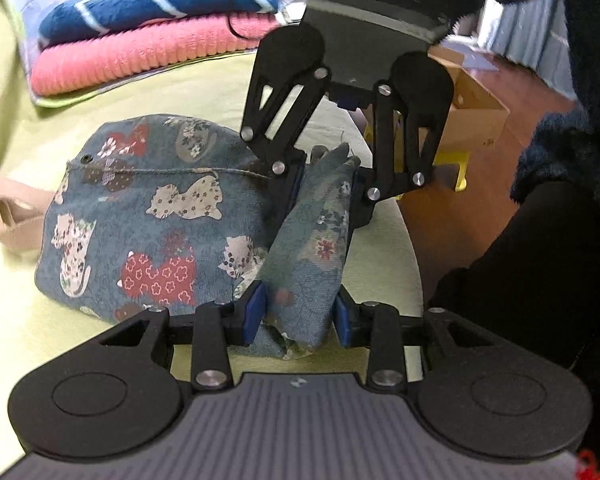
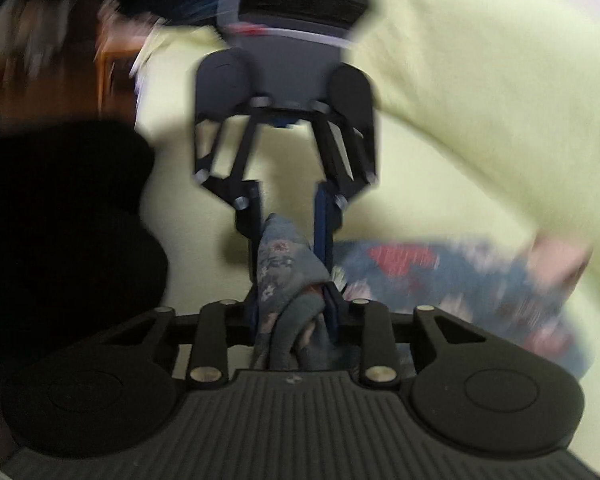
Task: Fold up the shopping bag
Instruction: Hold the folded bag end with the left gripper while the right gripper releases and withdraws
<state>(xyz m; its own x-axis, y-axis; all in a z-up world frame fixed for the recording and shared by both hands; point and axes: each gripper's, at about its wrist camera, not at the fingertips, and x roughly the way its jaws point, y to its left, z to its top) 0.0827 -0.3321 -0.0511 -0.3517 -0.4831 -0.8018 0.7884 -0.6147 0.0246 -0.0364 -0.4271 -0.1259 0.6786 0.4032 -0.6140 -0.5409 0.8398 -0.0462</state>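
Bridging both tongs, left tongs [image 1: 300,316] and right tongs [image 2: 290,314] each clenching the shopping bag [image 1: 148,216].

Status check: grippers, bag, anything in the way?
Left gripper and right gripper both clamped on the shopping bag. Bag bunched, unfolded. Folded towels well clear.

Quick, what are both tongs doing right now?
Left tongs: closed on the shopping bag.
Right tongs: closed on the same bag's bunched cloth.

Blue bag [image 1: 140,216] with cat prints; pale-green cloth [image 1: 12,128].
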